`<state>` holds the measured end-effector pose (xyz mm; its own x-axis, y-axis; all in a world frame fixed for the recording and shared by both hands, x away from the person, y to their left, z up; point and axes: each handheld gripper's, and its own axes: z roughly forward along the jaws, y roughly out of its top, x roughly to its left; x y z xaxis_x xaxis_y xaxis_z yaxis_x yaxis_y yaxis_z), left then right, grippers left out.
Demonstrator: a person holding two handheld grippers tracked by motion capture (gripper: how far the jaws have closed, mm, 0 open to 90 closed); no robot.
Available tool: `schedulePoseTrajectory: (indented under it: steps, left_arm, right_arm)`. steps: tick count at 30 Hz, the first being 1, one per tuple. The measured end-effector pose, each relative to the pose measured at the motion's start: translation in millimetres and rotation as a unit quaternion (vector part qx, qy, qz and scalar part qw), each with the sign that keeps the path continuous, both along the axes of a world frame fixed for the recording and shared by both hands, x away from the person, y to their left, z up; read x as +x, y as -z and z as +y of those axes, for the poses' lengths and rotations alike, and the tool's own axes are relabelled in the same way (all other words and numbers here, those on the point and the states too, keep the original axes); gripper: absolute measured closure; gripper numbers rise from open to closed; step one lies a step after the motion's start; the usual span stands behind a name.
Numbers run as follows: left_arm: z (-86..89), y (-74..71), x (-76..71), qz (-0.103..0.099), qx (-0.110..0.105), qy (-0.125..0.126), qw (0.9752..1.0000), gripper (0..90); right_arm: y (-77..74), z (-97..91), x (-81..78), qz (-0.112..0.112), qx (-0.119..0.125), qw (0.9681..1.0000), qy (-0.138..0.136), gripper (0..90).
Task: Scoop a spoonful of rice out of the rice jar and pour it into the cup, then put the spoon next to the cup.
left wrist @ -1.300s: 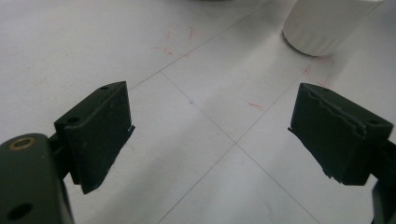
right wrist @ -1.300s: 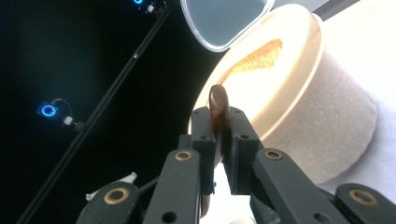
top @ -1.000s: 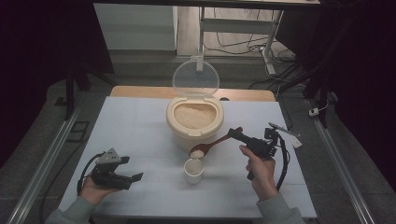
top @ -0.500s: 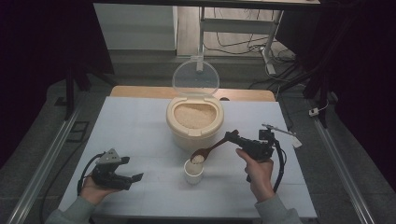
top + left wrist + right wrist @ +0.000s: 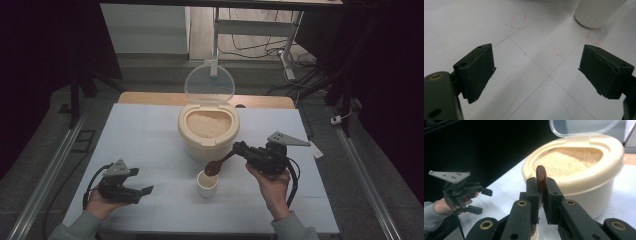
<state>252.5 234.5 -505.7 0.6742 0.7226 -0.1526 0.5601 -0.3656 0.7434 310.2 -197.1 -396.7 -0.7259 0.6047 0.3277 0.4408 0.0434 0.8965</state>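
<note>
A cream tub (image 5: 208, 134) full of pale grain stands mid-table with its clear lid (image 5: 209, 83) flipped up; it also looms in the right gripper view (image 5: 584, 180). My right gripper (image 5: 240, 148) is shut on the handle of a brown wooden spoon (image 5: 220, 164), whose bowl hangs just over a small white cup (image 5: 206, 184). In the right gripper view the spoon (image 5: 541, 180) stands edge-on between the pads. My left gripper (image 5: 142, 190) rests open near the table's front left with nothing between its fingers; its own view shows the cup's base (image 5: 596, 13) far off.
The white table (image 5: 145, 140) has free room on its left half and along the front. A wooden board (image 5: 260, 101) lies behind the tub. A small white tag (image 5: 316, 150) lies near the right edge. Metal rails (image 5: 55, 165) run beside the table.
My right gripper has carried the spoon up and slightly toward the tub, so the spoon's bowl now hangs over the cup rather than dipping at its rim. The left gripper has stayed put.
</note>
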Motion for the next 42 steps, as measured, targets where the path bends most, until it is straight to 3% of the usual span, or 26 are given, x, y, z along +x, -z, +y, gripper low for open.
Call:
schedulePoseTrajectory:
  steps: [6,12,18,27,34,39,42]
  left_arm:
    - [0.8,-0.1,0.0,0.000,0.001,0.000,1.0000,12.5]
    - [0.5,0.2,-0.3,0.001,0.000,-0.002,1.0000,12.5]
    - [-0.3,0.1,1.3,0.001,0.001,-0.001,1.0000,12.5]
    - [-0.4,0.1,1.2,0.001,0.001,-0.001,1.0000,12.5]
    - [-0.5,0.1,1.2,0.001,0.002,0.001,1.0000,12.6]
    - [-0.2,-0.1,0.9,0.001,0.003,0.002,1.0000,12.7]
    - [-0.6,-0.1,0.6,0.002,0.002,0.002,1.0000,12.6]
  right_arm:
    - [-5.7,-13.0,-0.7,-0.013,0.026,0.9996,-0.003,82.8]
    - [-16.7,-41.6,-3.1,-0.021,0.034,0.9992,0.003,82.8]
    - [-28.1,-60.3,-7.4,-0.019,0.002,0.9998,-0.009,82.7]
    - [-18.0,-55.6,-5.1,0.026,-0.040,0.9972,-0.057,82.7]
    - [-9.0,-36.6,-1.4,0.060,-0.077,0.9902,-0.100,82.7]
    - [3.8,-20.8,4.3,0.094,-0.104,0.9812,-0.133,82.6]
    - [11.2,-15.2,7.6,0.107,-0.117,0.9775,-0.139,82.7]
